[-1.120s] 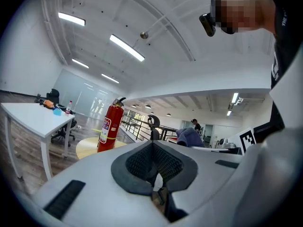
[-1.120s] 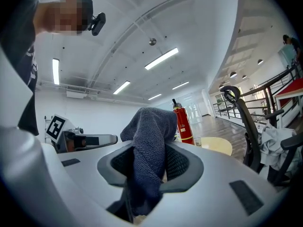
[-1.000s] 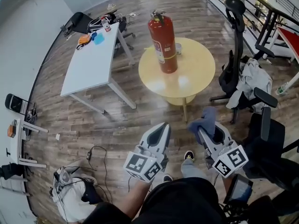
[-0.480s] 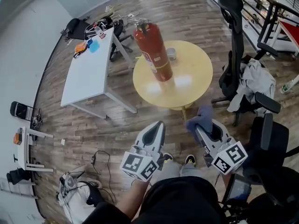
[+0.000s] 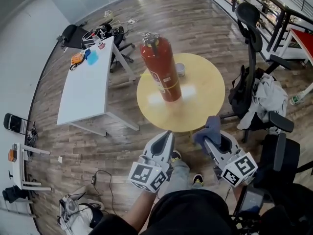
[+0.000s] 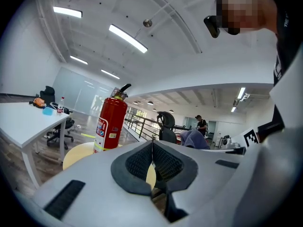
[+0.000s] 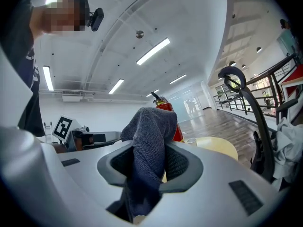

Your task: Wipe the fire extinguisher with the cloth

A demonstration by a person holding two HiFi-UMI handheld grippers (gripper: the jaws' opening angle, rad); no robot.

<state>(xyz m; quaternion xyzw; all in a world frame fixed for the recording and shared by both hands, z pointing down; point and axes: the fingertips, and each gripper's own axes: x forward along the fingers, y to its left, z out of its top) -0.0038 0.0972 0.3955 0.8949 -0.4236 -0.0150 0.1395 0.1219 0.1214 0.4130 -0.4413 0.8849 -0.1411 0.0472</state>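
A red fire extinguisher (image 5: 160, 68) stands upright on the round yellow table (image 5: 203, 102); it also shows in the left gripper view (image 6: 110, 124), and its top peeks over the cloth in the right gripper view (image 7: 163, 106). My right gripper (image 5: 206, 136) is shut on a grey-blue cloth (image 5: 210, 129) that bunches up between its jaws (image 7: 149, 145). My left gripper (image 5: 167, 138) is shut and holds nothing (image 6: 152, 148). Both grippers hover just short of the table's near edge.
A small metal cup (image 5: 180, 69) stands on the table behind the extinguisher. A white desk (image 5: 83, 82) with small items lies to the left. A black office chair (image 5: 249, 77) draped with clothes is at the right, railings beyond. Cables and a bag (image 5: 78, 212) lie on the floor.
The view has drawn closer to the round table. Both grippers now sit nearer its near edge, the right one still holding the cloth.
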